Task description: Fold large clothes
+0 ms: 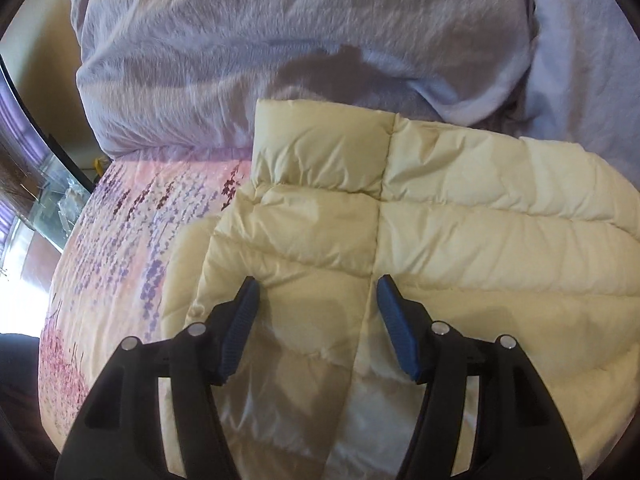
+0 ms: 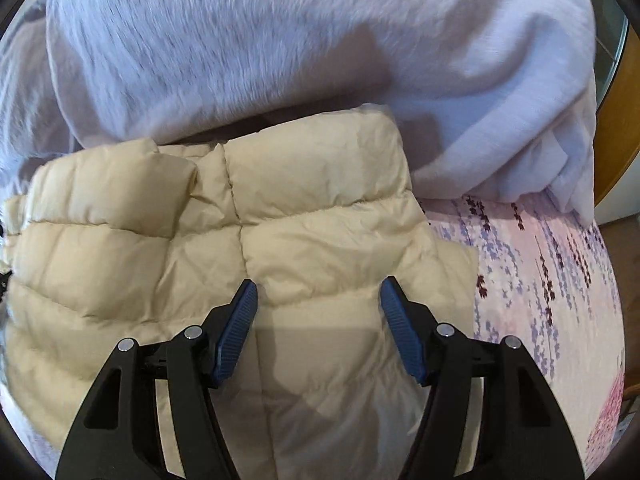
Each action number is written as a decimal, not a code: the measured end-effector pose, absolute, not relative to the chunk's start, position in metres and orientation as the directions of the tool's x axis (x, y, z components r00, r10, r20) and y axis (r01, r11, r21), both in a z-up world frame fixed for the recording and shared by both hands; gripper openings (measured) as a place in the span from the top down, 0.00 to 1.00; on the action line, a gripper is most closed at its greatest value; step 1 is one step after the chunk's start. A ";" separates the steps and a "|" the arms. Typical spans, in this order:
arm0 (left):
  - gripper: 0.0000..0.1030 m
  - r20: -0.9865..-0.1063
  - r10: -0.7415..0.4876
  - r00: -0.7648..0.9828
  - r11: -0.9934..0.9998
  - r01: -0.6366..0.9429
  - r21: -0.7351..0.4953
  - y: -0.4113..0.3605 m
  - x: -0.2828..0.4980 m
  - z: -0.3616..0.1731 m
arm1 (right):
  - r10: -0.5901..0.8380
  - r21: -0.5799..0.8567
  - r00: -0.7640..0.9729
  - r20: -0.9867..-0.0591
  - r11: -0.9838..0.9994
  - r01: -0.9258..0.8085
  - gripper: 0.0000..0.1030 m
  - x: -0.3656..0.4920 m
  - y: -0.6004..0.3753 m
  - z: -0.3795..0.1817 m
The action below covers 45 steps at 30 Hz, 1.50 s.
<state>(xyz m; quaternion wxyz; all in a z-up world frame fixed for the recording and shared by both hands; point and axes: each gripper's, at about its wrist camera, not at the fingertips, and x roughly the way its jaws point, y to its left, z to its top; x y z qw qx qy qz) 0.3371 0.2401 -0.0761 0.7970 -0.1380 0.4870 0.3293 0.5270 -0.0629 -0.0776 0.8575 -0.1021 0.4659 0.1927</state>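
A cream quilted puffer jacket (image 1: pixel 460 216) lies spread on the bed, its collar toward the far side. My left gripper (image 1: pixel 318 286) is open and empty, hovering just above the jacket's left part beside a vertical seam. The same jacket (image 2: pixel 312 240) fills the right wrist view. My right gripper (image 2: pixel 318 288) is open and empty above the jacket's right part, near its right edge. I cannot tell whether either gripper's fingertips touch the fabric.
A crumpled lavender duvet (image 1: pixel 280 48) is heaped just behind the jacket and also shows in the right wrist view (image 2: pixel 280 40). The pink floral bedsheet (image 1: pixel 120 240) lies bare left of the jacket and right of it (image 2: pixel 552 280). The bed's edge drops off at far left.
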 end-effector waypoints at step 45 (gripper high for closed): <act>0.35 -0.889 0.291 0.353 0.749 -0.662 -0.017 0.269 0.245 -0.058 | 0.228 0.153 0.354 -0.907 0.962 -0.228 0.18 0.497 -0.157 -0.062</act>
